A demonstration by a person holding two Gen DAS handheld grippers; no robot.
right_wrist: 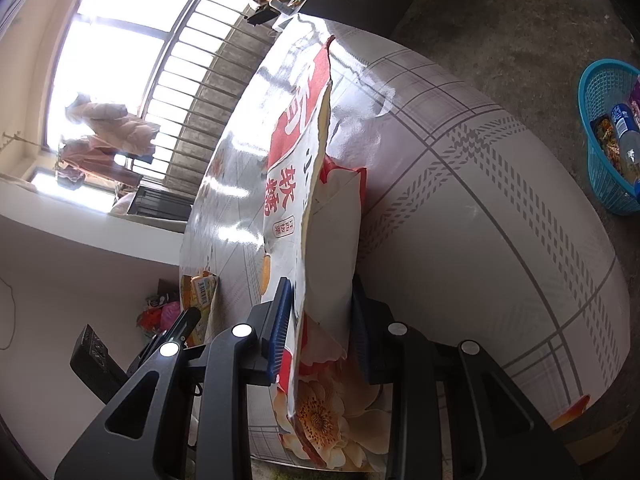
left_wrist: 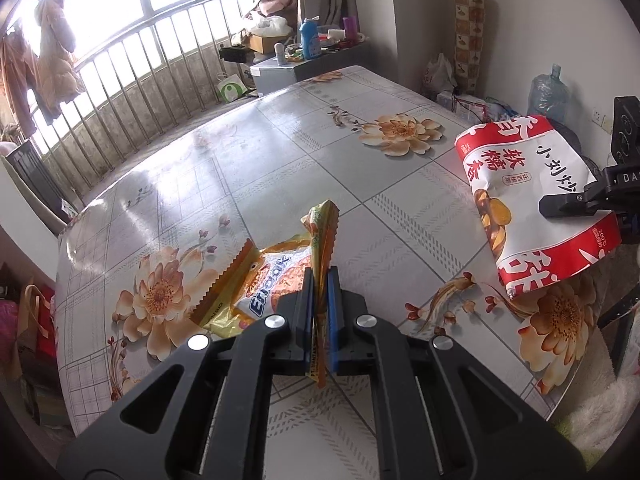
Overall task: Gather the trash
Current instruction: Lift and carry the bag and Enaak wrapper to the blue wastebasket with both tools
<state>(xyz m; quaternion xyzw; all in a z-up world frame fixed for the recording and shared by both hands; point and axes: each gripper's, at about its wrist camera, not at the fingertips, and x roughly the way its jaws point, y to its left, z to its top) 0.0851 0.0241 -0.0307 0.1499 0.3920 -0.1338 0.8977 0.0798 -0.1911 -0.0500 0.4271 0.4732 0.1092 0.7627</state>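
Both wrappers gripped; neither yet binned.

Left view: my left claw [left_wrist: 319, 280] is clamped on the crinkled yellow-orange foil snack wrapper [left_wrist: 276, 276], partly resting on the floral surface [left_wrist: 240, 168]. Right view: my right claw [right_wrist: 320, 300] pinches the large red-and-white paper snack bag [right_wrist: 316, 184]; the blue plastic basket [right_wrist: 600, 152] on the floor already holds trash.

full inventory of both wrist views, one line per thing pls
snack wrapper: 1, yellow-orange, on table, one edge pinched upright in left gripper
paper bag: 1, red and white, torn open, at table's right edge, held by right gripper
table: 1, grey floral cloth, centre
basket: 1, teal, on floor, holds bottle and wrappers
water jug: 1, clear blue, by wall
railing: 1, metal, under window
coat: 1, beige, hanging at window
blue bottle: 1, on far cabinet
left gripper: 1, black, blue pads
right gripper: 1, black, blue pads
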